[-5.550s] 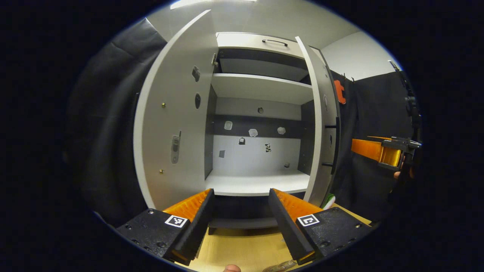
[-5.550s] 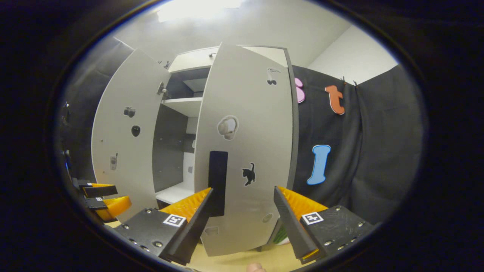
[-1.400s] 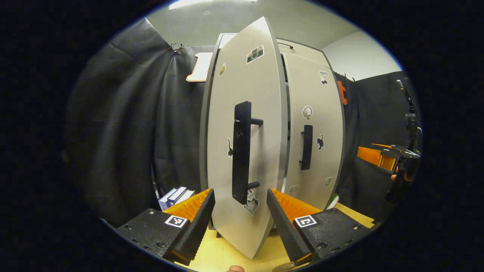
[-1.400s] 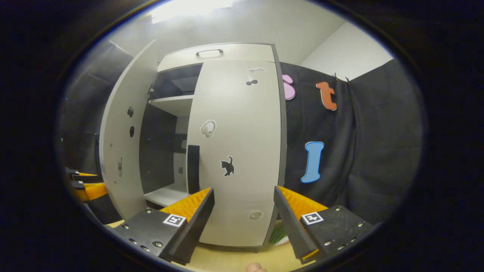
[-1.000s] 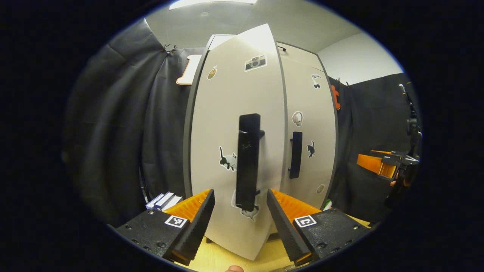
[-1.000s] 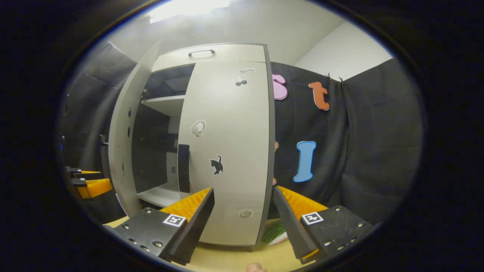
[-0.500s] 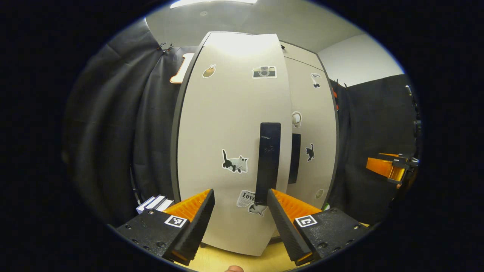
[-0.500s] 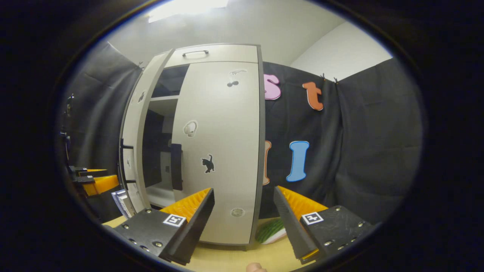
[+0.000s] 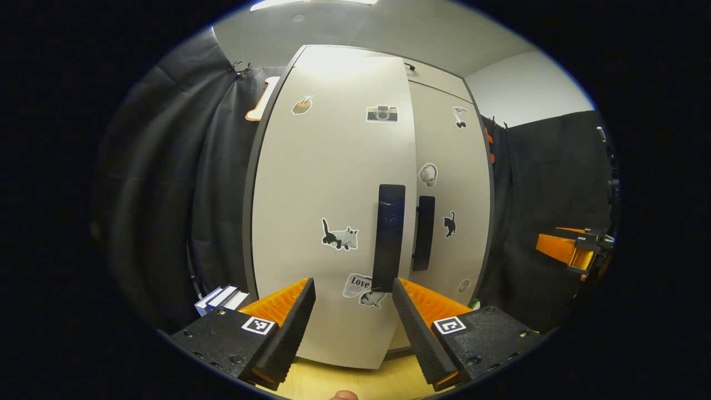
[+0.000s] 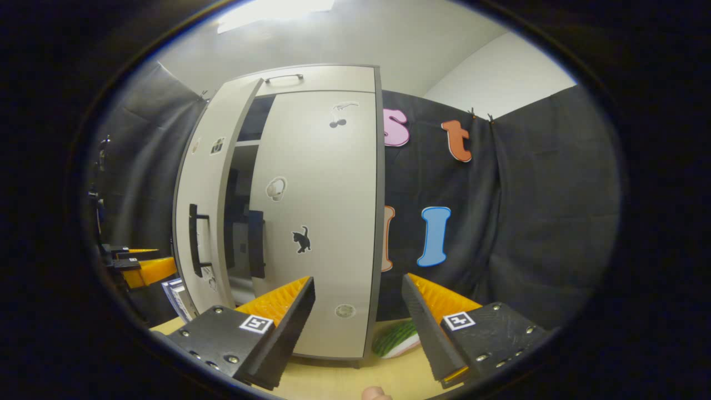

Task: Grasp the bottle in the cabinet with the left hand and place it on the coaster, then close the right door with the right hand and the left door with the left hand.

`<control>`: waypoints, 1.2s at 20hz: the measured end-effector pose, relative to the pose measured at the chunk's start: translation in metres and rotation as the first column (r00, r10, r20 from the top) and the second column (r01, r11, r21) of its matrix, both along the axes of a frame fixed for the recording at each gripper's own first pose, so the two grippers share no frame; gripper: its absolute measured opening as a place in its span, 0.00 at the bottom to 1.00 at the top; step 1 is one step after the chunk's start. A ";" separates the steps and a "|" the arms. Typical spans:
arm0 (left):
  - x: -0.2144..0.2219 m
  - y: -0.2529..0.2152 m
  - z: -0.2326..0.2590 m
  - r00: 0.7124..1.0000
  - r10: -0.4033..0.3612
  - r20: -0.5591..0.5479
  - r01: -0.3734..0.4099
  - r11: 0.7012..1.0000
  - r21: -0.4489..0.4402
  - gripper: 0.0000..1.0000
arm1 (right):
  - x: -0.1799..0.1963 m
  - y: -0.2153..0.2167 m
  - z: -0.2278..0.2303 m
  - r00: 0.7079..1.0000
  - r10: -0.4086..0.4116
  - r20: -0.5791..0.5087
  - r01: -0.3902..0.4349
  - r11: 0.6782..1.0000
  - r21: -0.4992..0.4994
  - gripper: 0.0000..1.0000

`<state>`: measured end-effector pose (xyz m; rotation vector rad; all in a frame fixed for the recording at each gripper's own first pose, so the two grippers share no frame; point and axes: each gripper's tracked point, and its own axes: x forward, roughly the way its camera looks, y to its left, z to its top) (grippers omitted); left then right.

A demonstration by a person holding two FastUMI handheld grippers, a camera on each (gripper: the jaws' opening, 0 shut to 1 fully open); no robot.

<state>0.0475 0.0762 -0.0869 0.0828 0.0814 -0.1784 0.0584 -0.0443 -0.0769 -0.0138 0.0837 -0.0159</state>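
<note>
grey left door [image 9: 328,183] ajar, stickered, black handle [image 9: 387,238].

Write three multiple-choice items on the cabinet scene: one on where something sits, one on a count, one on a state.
1. Where do the books lie?
A. left of the cabinet, at its foot
B. on top of the cabinet
C. inside it

2. How many cat stickers are on the right door?
A. none
B. one
C. three

3. How does the left door stand?
A. wide open
B. fully shut
C. nearly shut, a gap left

Answers:
1 A: the left gripper view shows them low beside the cabinet's left side.
2 B: a single black cat.
3 C: the right gripper view shows a dark gap between the doors.
</note>
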 end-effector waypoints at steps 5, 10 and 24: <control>0.001 -0.001 0.000 1.000 -0.015 -0.005 0.015 1.000 0.000 0.89 | -0.002 -0.001 0.000 1.000 0.001 0.003 -0.001 1.000 0.001 0.96; -0.001 -0.009 0.010 1.000 -0.014 -0.004 0.014 1.000 0.005 0.89 | -0.002 -0.003 0.008 1.000 -0.001 0.007 0.001 1.000 -0.007 0.96; -0.027 -0.118 0.086 0.988 -0.088 0.125 0.094 0.995 -0.043 0.88 | -0.042 -0.071 0.068 0.992 -0.052 0.118 0.052 0.999 0.005 0.95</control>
